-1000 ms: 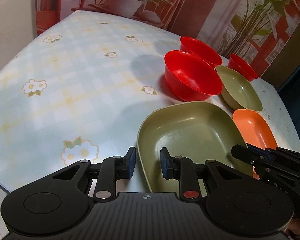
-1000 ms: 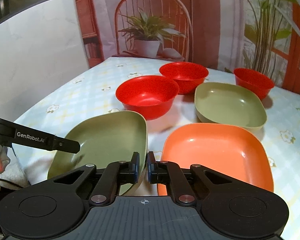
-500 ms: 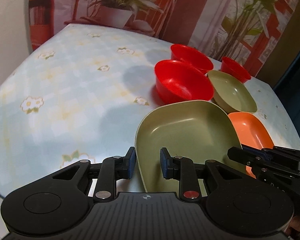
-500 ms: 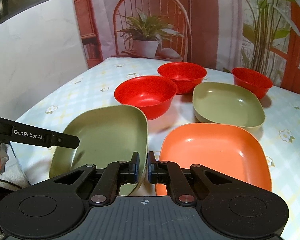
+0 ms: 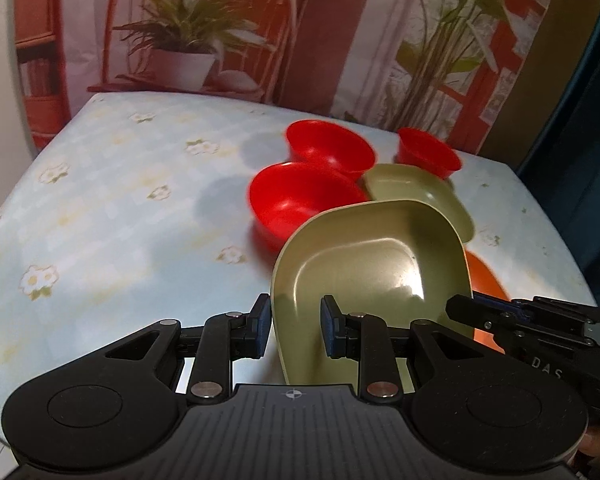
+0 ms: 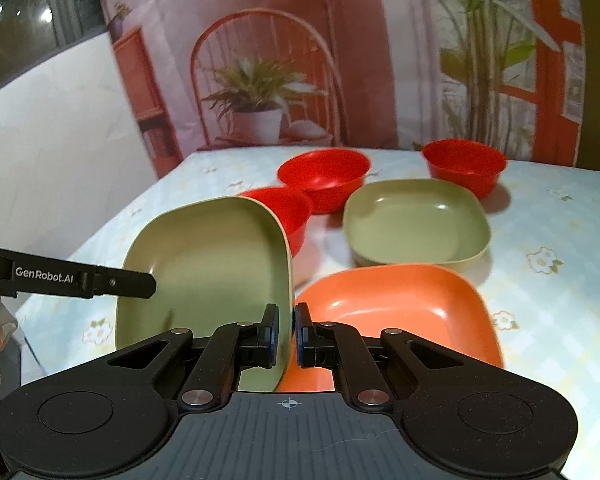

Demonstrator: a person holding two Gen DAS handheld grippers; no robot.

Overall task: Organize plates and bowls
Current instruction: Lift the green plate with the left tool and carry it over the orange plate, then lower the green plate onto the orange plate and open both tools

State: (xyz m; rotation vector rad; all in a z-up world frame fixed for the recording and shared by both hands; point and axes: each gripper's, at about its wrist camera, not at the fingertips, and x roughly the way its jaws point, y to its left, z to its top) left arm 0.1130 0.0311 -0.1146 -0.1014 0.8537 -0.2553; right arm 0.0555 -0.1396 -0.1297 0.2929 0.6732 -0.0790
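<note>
A green square plate (image 6: 208, 264) is lifted and tilted off the table. My right gripper (image 6: 286, 336) is shut on its right rim. My left gripper (image 5: 294, 330) is open, its fingers either side of the same plate's (image 5: 372, 264) left rim without pressing it. A second green plate (image 6: 416, 224) lies flat further back, and an orange plate (image 6: 400, 312) lies in front of it. Three red bowls (image 6: 324, 176) (image 6: 464, 164) (image 6: 288, 212) stand behind the plates.
The table (image 5: 100, 216) has a light blue checked cloth with flowers. A backdrop printed with a chair and plants (image 6: 260, 112) hangs behind it. A white wall (image 6: 52, 152) is on the left.
The green plate has risen off the table and tilted up, held by my right gripper. Both grippers have moved up and forward with it.
</note>
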